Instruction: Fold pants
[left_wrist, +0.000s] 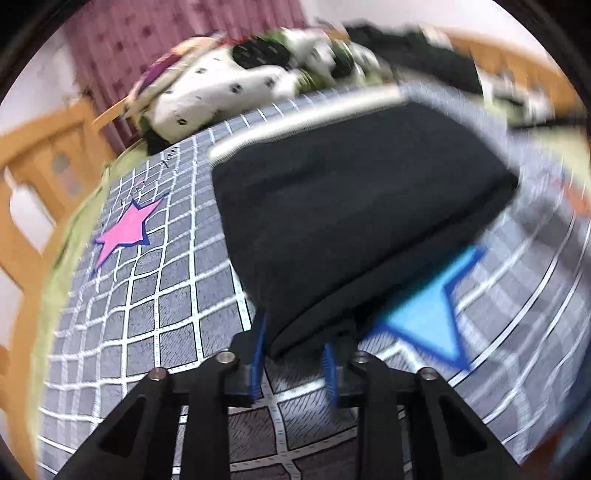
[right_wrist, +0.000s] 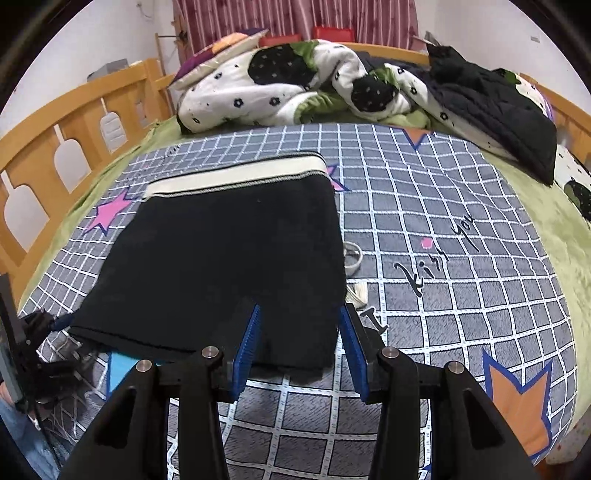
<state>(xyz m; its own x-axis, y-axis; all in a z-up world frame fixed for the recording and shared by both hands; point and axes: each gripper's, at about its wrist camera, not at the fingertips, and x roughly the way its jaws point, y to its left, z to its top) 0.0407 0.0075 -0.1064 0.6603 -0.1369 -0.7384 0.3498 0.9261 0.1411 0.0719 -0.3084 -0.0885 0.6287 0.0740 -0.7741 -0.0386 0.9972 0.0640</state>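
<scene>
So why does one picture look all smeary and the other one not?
Left wrist view: motion blur smears the quilt and grid sheet, most at the right edge. Right wrist view: sharp, the black pants crisp. Both bend straight lines, because of the fisheye lens.

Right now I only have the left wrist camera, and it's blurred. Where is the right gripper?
Observer: The right gripper is open, astride the near right corner of the pants.
Operator: Is the rest of the pants flat?
Observer: Yes, they lie flat on the sheet as one neat rectangle.
Operator: Anything beside that edge?
Observer: A white cord lies on the sheet against the right edge.
</scene>
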